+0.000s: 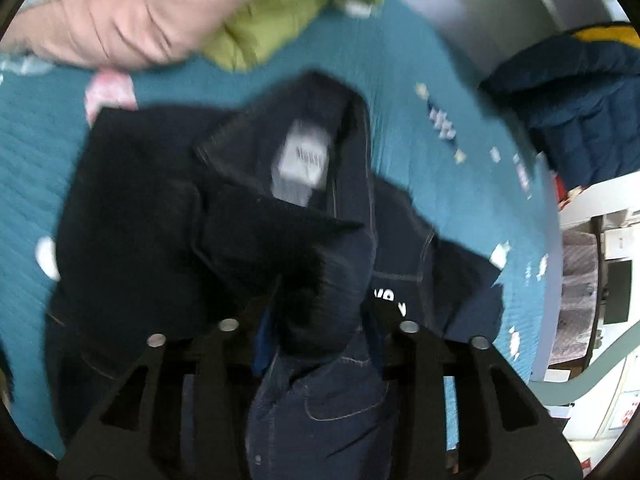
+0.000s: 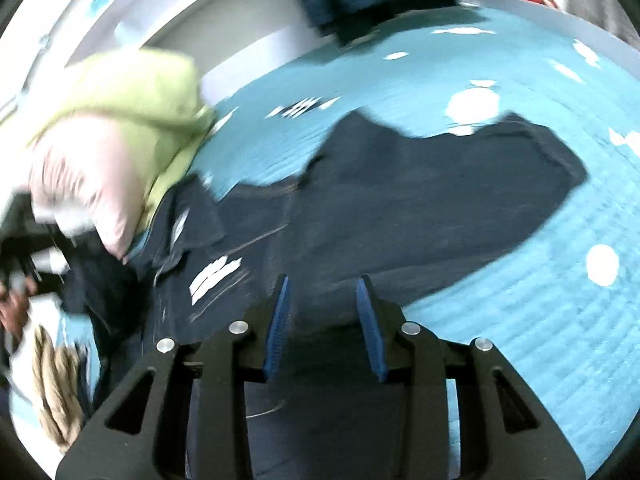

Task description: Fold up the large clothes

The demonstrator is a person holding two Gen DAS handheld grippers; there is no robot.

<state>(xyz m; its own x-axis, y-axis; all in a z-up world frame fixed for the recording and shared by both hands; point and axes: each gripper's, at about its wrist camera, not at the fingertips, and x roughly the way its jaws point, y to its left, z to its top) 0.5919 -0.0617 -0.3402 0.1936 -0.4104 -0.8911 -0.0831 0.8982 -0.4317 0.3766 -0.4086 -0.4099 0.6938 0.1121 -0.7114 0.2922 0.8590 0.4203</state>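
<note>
A teal quilted bedspread (image 1: 420, 80) printed with small white shapes covered the bed and filled most of both views. Spread over its middle lay the dark navy jacket (image 2: 420, 200), the garment to be folded, with a pale label (image 1: 302, 160) showing inside its collar and white lettering (image 2: 214, 276) on its front. A pink padded garment (image 1: 108, 24) and a lime-green garment (image 1: 272, 28) were heaped together at the far edge of the bedspread, the pink one overlapping the jacket's collar side in the right wrist view. A folded blue padded coat (image 1: 576, 104) with a yellow patch lay apart at another edge, next to a pale bed frame (image 2: 224, 20), and white shelving stood beyond the bed. In the left wrist view a bunched fold of the jacket rose up between the jaws of the left gripper (image 1: 320, 312); the jaws were partly parted with cloth filling the gap, but blur and dark fabric hid whether the pads pressed on it. The right gripper (image 2: 324, 304) hovered above the jacket's lower body, its blue pads (image 2: 278, 332) standing apart with nothing gripped between them and the cloth lying flat beneath. A person's hand (image 2: 16, 308) showed dimly at the left edge of the right wrist view.
</note>
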